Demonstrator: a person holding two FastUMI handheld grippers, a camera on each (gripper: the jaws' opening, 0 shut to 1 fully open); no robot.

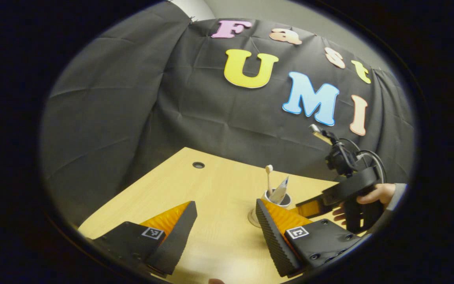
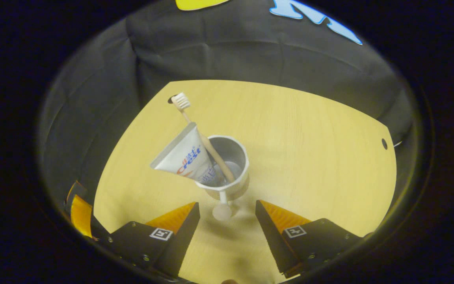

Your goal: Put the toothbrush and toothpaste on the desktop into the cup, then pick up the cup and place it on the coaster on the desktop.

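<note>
Cup holding toothbrush, toothpaste (both leaning), grippers apart

A pale wooden desktop stands against black cloth wall.

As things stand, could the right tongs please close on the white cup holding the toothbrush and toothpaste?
Probably yes: the right tongs are open, and the white cup with its wooden toothbrush and white toothpaste tube stands just ahead of the gap, with only bare wooden desktop between.
</note>
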